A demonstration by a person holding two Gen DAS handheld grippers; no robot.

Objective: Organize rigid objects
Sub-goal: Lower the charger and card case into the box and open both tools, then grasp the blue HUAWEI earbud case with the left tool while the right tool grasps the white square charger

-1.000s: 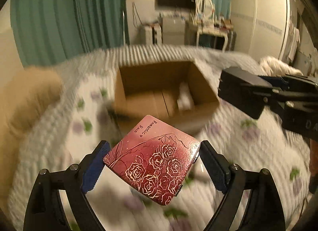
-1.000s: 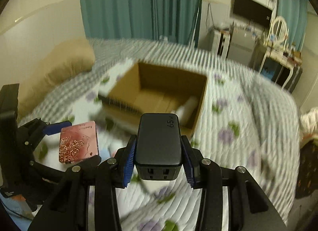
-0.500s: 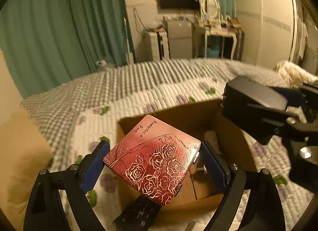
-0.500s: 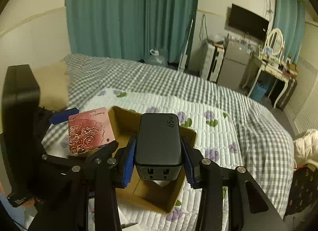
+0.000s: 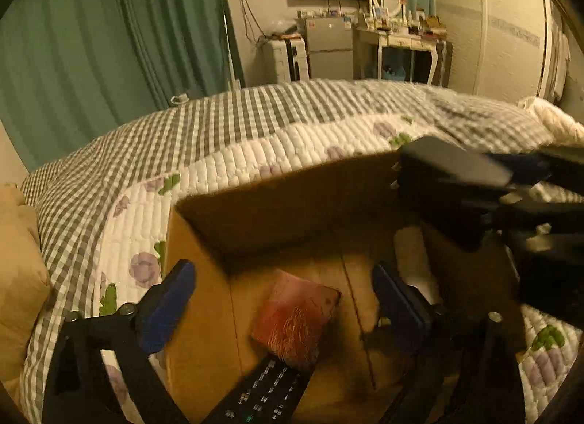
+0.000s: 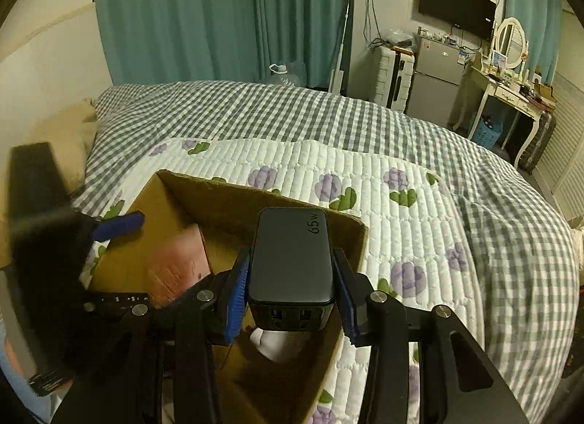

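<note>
An open cardboard box [image 5: 277, 201] sits on the bed. My left gripper [image 5: 284, 296] is open above it. The pink rose-patterned case [image 5: 295, 318] lies blurred inside the box below the gripper, next to a black remote [image 5: 262, 391]. The case also shows in the right wrist view [image 6: 179, 267]. My right gripper [image 6: 290, 278] is shut on a black 65W charger [image 6: 292, 259], held over the box's right side [image 6: 350, 241]. The charger shows in the left wrist view [image 5: 441, 183]. A white object [image 5: 412, 259] lies in the box.
The bed has a white floral quilt [image 6: 383, 205] over a grey checked cover [image 6: 255, 110]. A tan pillow [image 5: 18, 278] lies left. Green curtains, a small fridge [image 6: 434, 77], a dressing table [image 6: 511, 92] and a wardrobe stand beyond the bed.
My left gripper has opened and the pink case has dropped into the box. Both grippers moved closer over the box. The right gripper still holds the charger.
</note>
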